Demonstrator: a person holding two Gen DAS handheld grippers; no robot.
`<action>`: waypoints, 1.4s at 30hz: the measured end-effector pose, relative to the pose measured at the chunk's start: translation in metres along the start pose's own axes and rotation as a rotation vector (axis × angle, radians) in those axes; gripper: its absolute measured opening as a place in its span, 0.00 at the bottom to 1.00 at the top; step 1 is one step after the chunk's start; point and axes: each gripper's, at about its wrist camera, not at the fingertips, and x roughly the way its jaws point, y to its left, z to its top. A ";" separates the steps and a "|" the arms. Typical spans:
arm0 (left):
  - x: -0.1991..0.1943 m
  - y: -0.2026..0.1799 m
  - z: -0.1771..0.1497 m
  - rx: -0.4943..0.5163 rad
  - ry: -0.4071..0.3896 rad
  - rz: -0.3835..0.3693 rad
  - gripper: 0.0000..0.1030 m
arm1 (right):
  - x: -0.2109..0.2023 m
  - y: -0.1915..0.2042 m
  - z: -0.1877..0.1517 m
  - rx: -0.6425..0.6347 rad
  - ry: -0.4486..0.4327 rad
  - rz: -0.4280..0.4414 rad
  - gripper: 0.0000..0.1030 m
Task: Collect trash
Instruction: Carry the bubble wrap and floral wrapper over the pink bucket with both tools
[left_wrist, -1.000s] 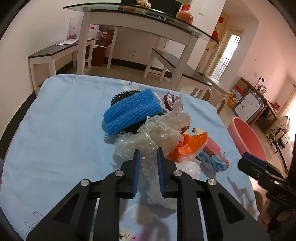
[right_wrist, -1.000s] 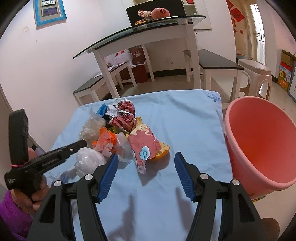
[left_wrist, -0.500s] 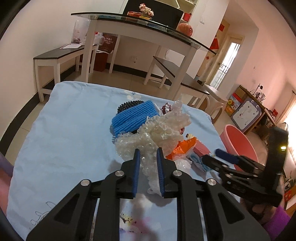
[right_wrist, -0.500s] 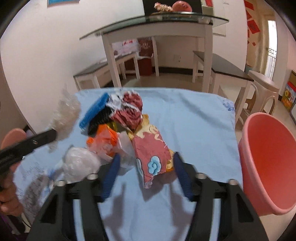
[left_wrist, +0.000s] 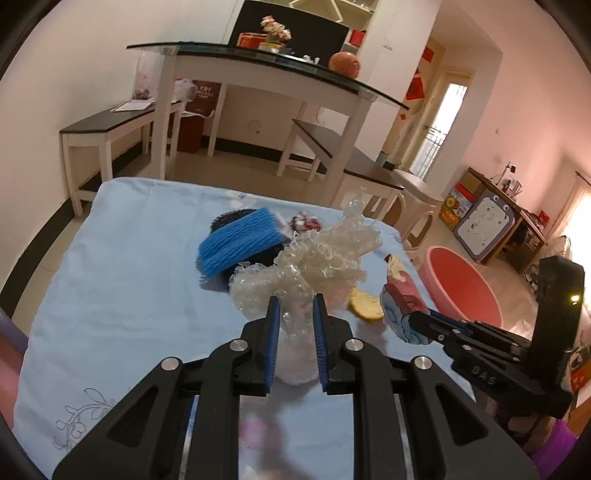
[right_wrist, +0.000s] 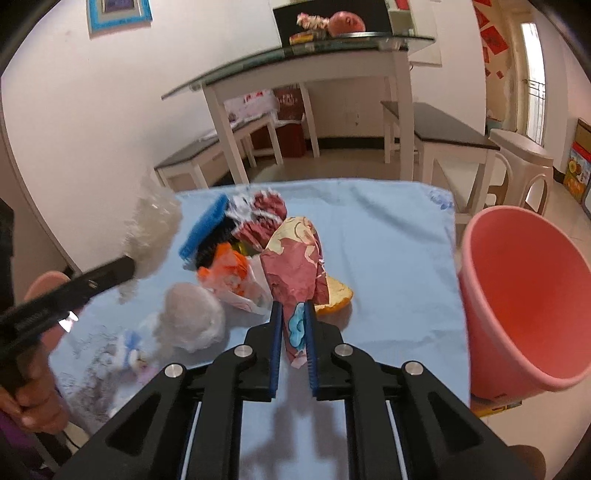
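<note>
My left gripper (left_wrist: 294, 310) is shut on a wad of clear bubble wrap (left_wrist: 317, 258) and holds it above the blue cloth; it also shows in the right wrist view (right_wrist: 147, 225). My right gripper (right_wrist: 292, 317) is shut on a red patterned paper wrapper (right_wrist: 295, 258), which also shows in the left wrist view (left_wrist: 400, 295). On the cloth lies a trash pile: blue foam net (left_wrist: 240, 240), orange bag (right_wrist: 223, 266), white plastic ball (right_wrist: 192, 314), orange peel (right_wrist: 334, 295), crumpled red paper (right_wrist: 266, 214). A pink basin (right_wrist: 524, 295) stands at the right.
The trash lies on a low table with a light blue cloth (right_wrist: 388, 240). Behind stand a glass-topped white table (left_wrist: 258, 70), benches (left_wrist: 110, 125) and a plastic stool (right_wrist: 517, 166). The basin sits off the cloth's right edge (left_wrist: 461, 280).
My right gripper moved in and shut on the red patterned wrapper. My left gripper lifted the bubble wrap higher off the pile.
</note>
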 end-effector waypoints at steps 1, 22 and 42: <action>-0.001 -0.005 0.001 0.006 -0.003 -0.005 0.17 | -0.006 -0.001 0.001 0.004 -0.012 0.001 0.10; 0.023 -0.138 0.009 0.159 -0.004 -0.153 0.17 | -0.109 -0.113 -0.014 0.246 -0.213 -0.177 0.11; 0.121 -0.236 -0.005 0.228 0.142 -0.246 0.17 | -0.102 -0.199 -0.031 0.366 -0.205 -0.268 0.11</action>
